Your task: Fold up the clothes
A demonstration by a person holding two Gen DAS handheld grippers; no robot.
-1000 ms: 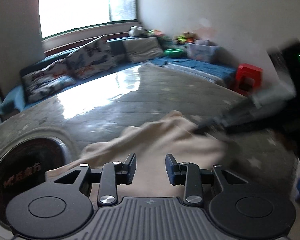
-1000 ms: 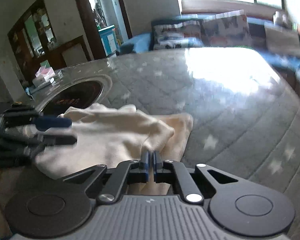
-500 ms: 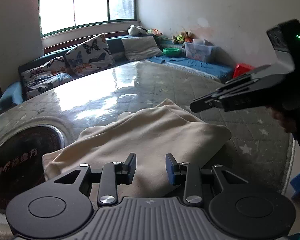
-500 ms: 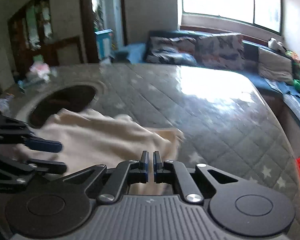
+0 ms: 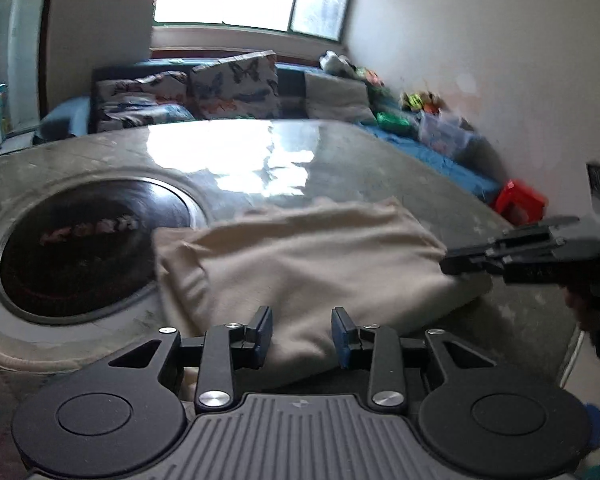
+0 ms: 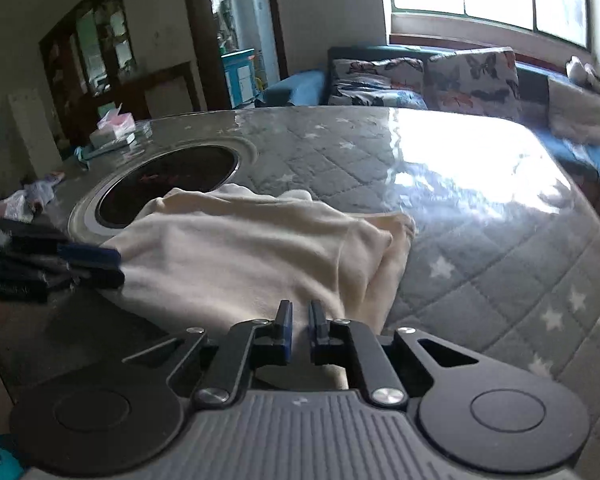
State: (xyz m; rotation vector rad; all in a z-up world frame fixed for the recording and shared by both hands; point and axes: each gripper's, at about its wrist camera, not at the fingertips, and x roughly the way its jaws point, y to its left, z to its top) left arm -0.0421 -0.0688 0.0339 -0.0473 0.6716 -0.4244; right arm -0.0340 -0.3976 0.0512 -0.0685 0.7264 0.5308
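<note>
A cream garment (image 5: 300,256) lies folded in a rough rectangle on the grey quilted table (image 5: 340,152); it also shows in the right wrist view (image 6: 240,252). My left gripper (image 5: 302,334) is open and empty, just above the garment's near edge. My right gripper (image 6: 300,326) has its jaws slightly apart, empty, over the garment's near right part. In the left wrist view the right gripper (image 5: 452,264) hovers at the garment's right edge. In the right wrist view the left gripper (image 6: 100,268) sits at the garment's left edge.
A round dark inset cooktop (image 5: 88,248) is sunk in the table left of the garment. A tissue box (image 6: 114,128) stands at the far left table edge. A sofa with butterfly cushions (image 5: 232,88) runs behind. A red stool (image 5: 520,202) stands at the right.
My right gripper has dropped back down to the garment and its jaws have parted slightly. My left gripper has swung left, bringing the cooktop more into view. The garment lies flatter.
</note>
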